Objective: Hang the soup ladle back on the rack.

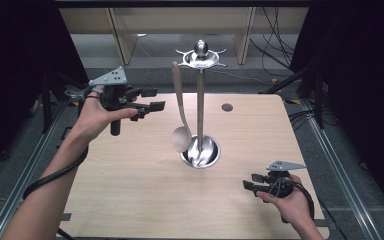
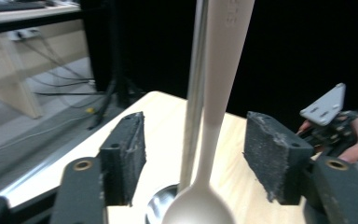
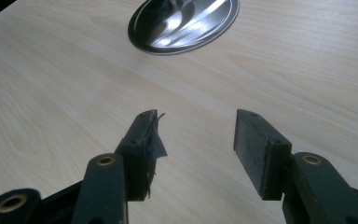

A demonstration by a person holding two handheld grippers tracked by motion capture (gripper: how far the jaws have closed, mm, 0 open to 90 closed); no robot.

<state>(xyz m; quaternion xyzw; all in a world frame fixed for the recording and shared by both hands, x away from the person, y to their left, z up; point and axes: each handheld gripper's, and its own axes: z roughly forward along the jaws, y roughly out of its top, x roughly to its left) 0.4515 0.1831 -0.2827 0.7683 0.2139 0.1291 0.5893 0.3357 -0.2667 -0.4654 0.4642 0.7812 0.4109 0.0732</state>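
A steel utensil stand rises from a round dish base in the middle of the wooden table. A pale spoon hangs from a hook of its crown, bowl down, left of the pole. My left gripper is held in the air left of the spoon, pointing at it. In the left gripper view the spoon and pole stand in line with the wide gap between the jaws of the left gripper, and no pad touches them. My right gripper rests open, low over the table's front right, empty.
The stand's base lies ahead of the right gripper. A small round grommet sits in the table's far part. Bare wood spreads around the stand. Cables and furniture legs lie on the floor beyond the far edge.
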